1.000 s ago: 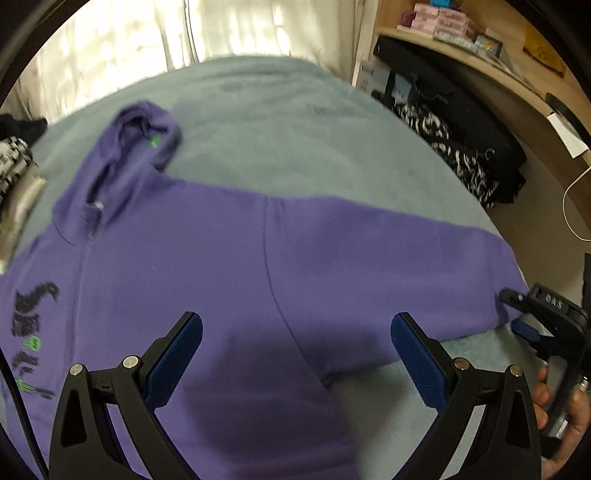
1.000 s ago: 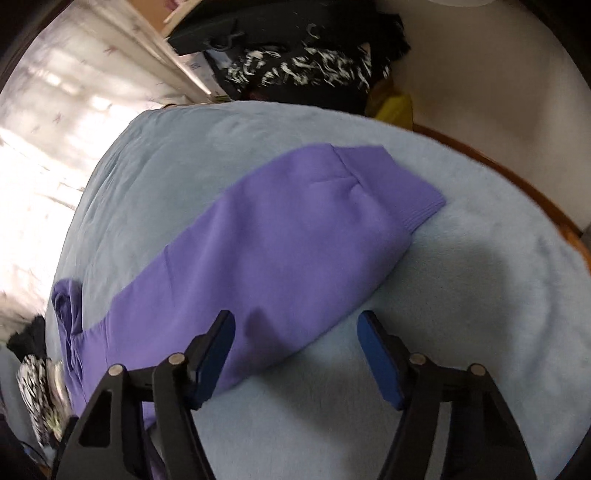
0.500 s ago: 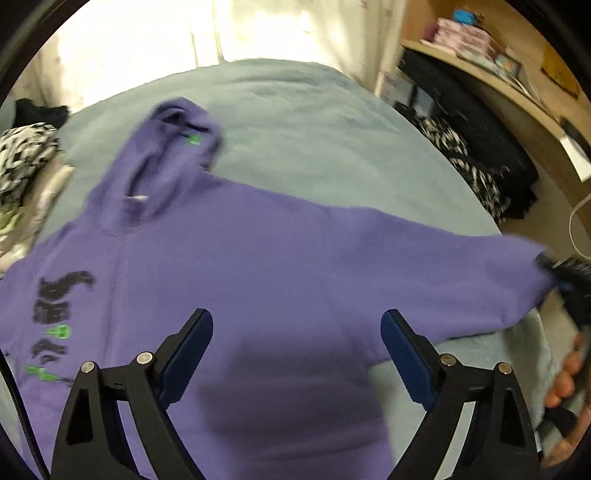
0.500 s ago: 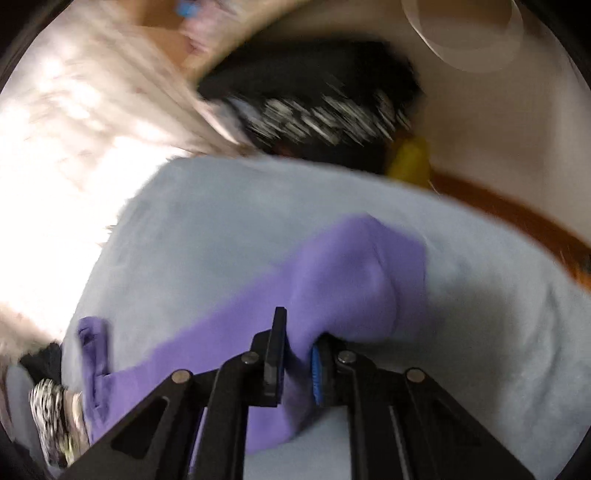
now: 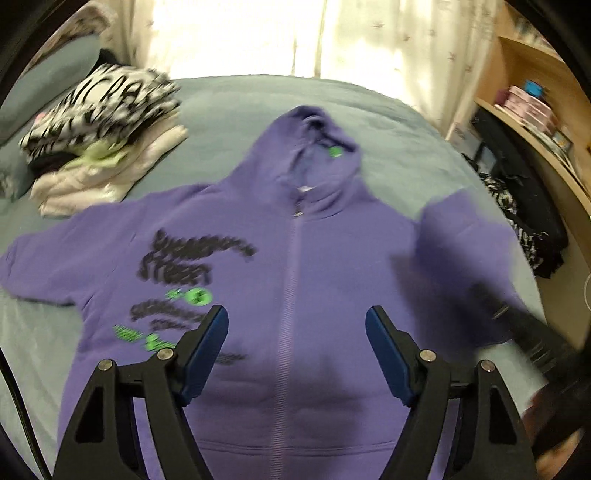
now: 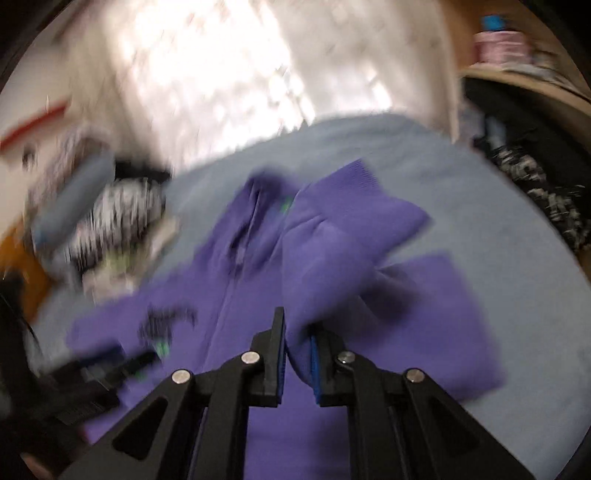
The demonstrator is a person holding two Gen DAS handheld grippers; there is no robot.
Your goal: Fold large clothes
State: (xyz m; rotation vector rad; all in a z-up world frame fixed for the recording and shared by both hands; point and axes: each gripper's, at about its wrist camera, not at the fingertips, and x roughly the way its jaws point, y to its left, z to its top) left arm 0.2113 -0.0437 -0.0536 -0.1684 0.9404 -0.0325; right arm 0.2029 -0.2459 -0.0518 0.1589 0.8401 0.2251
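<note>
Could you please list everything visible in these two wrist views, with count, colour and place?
Hoodie: one, purple, zip front, black and green print, spread front-up on the bed.
Hoodie sleeve: one, purple, lifted over the body, pinched by the right gripper.
Bed cover: one, grey-blue, under the hoodie.
Stack of folded clothes: one, black-and-white patterned on top, pale pieces below, far left on the bed.
Curtain: one, white, backlit, behind the bed.
Shelf: one, wooden, at right, holding small boxes.
Dark clothes pile: one, black with white pattern, beside the bed at right.
Left gripper: one, black with blue pads, jaws closing, nothing between them.
Right gripper: one, black with blue pads, shut on the sleeve.
</note>
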